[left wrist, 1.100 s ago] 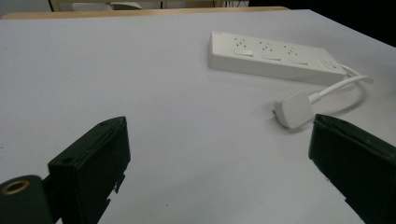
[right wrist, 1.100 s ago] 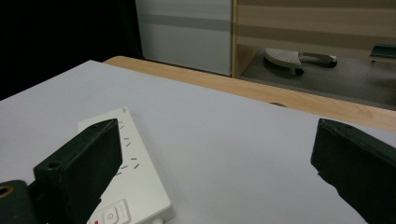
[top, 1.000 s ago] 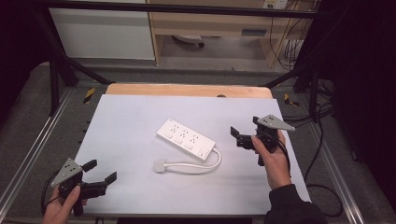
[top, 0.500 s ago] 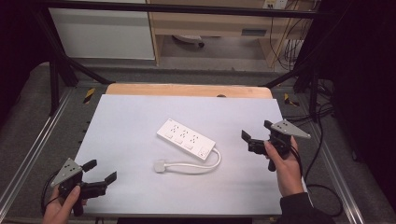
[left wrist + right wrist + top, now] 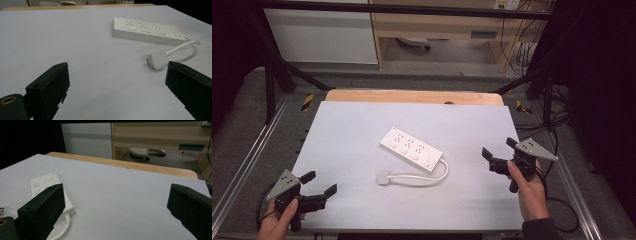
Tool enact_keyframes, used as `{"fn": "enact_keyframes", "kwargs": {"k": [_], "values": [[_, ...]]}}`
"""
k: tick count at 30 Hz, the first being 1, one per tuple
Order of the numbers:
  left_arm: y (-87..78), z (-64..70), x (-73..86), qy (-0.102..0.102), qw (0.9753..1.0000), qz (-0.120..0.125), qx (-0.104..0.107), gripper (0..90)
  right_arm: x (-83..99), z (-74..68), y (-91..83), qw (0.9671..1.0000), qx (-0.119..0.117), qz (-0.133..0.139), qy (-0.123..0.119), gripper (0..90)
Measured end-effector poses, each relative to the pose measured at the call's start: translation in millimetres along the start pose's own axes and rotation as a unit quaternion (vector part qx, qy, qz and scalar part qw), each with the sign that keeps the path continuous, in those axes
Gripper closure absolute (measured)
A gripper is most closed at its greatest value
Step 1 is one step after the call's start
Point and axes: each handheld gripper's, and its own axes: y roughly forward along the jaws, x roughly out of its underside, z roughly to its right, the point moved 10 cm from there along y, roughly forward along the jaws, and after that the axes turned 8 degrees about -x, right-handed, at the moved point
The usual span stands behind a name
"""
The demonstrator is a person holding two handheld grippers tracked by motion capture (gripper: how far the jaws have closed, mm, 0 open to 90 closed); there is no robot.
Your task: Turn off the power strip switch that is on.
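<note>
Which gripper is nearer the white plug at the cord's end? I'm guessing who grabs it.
Left, narrowly. The left gripper is open, below-left of the plug; the right gripper, also open, sits farther off to the plug's right, beyond the power strip.

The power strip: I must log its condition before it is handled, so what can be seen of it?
The power strip is a white, plastic-looking bar lying flat and diagonal near the middle of the table. Its top carries three socket groups in a row. A short white cord leaves its near right end, loops round and ends in a flat white plug lying on the table. Neither gripper touches it.
</note>
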Motion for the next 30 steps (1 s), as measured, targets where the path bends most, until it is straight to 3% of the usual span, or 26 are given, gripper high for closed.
{"fn": "enact_keyframes", "kwargs": {"k": [12,30], "values": [[-0.1,-0.2,-0.2,-0.001,1.0,0.001,-0.001,5.2,31.5,8.2,-10.5,0.9998,0.014,-0.008,0.01,2.0],[0.1,0.1,0.2,-0.001,1.0,-0.001,0.0,5.2,71.8,-3.0,1.7,0.9985,-0.001,-0.052,0.02,2.0]]}}
